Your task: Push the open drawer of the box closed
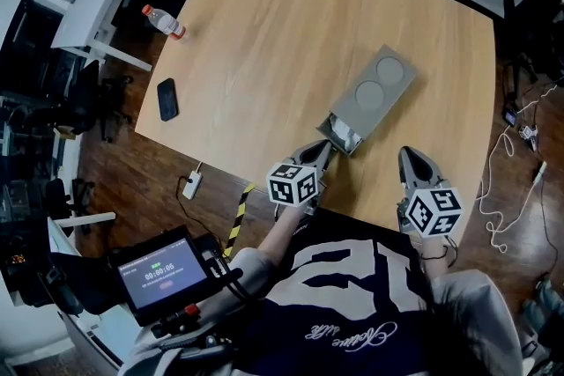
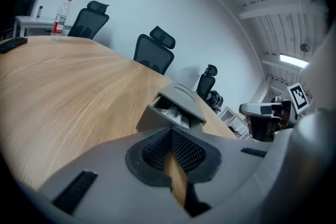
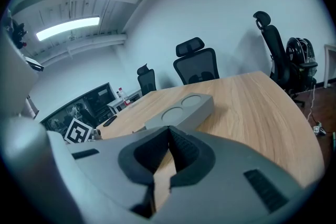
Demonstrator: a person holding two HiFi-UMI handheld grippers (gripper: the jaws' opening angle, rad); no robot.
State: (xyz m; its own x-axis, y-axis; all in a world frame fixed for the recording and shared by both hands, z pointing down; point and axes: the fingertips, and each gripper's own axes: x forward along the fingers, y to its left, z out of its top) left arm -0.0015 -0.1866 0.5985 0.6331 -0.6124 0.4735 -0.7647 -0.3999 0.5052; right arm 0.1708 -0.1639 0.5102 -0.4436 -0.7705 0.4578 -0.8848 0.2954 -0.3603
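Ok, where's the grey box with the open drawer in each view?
Head view: grey box right of centre, open drawer at its lower end.
Left gripper view: box centre, drawer facing the camera.
Right gripper view: box centre, round recesses on top.
Shared landmark: water bottle.

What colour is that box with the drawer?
The box is grey; the head view shows it best.

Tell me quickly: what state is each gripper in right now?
Left gripper: closed, holding nothing, pointing at the open drawer.
Right gripper: closed, holding nothing.
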